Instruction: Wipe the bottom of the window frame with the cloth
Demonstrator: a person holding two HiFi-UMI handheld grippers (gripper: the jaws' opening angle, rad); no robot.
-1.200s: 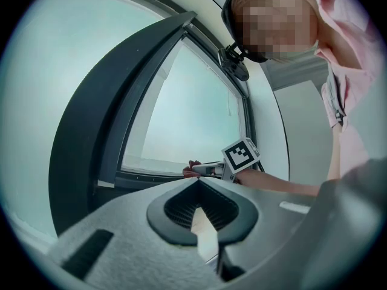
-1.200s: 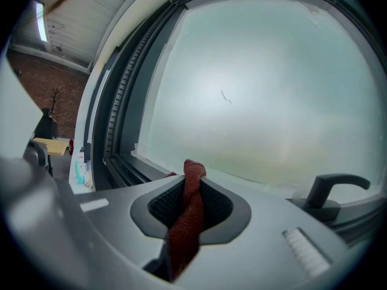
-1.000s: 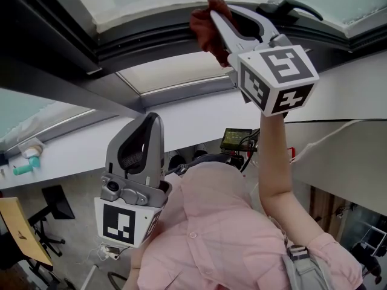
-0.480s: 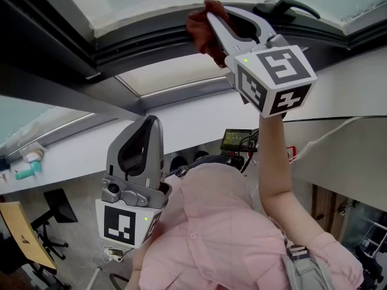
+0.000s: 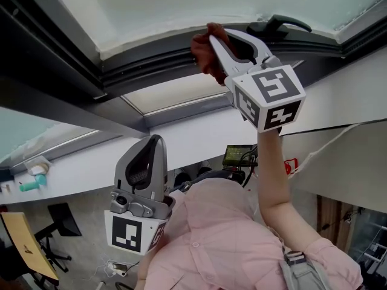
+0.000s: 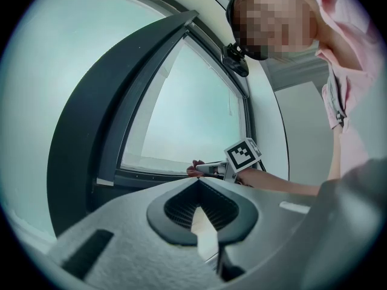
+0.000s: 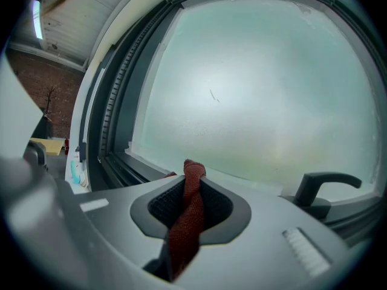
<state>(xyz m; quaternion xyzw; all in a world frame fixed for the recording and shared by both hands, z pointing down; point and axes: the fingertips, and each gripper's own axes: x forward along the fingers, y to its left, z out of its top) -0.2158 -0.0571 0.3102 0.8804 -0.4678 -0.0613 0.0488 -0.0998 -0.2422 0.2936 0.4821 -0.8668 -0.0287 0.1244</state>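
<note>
Mid-wipe: right claw (image 5: 217,40) pinching the red cloth (image 5: 204,50) at the window's bottom rail (image 5: 151,62).
Head view: the cloth is bunched at 12 o'clock, seemingly touching the dark rail, just left of the window handle (image 5: 281,23); the left claw (image 5: 154,142) hangs idle at 7 o'clock, well apart from the frame. Left gripper view: its jaws are pressed together, nothing between them. Right gripper view: the cloth runs as a twisted strip between the jaws, its tip poking out toward the rail under the frosted pane (image 7: 260,89), handle at 4 o'clock. The wiping stroke looks under way; the next move likely calls for sliding along the rail with steady downward pressure.
</note>
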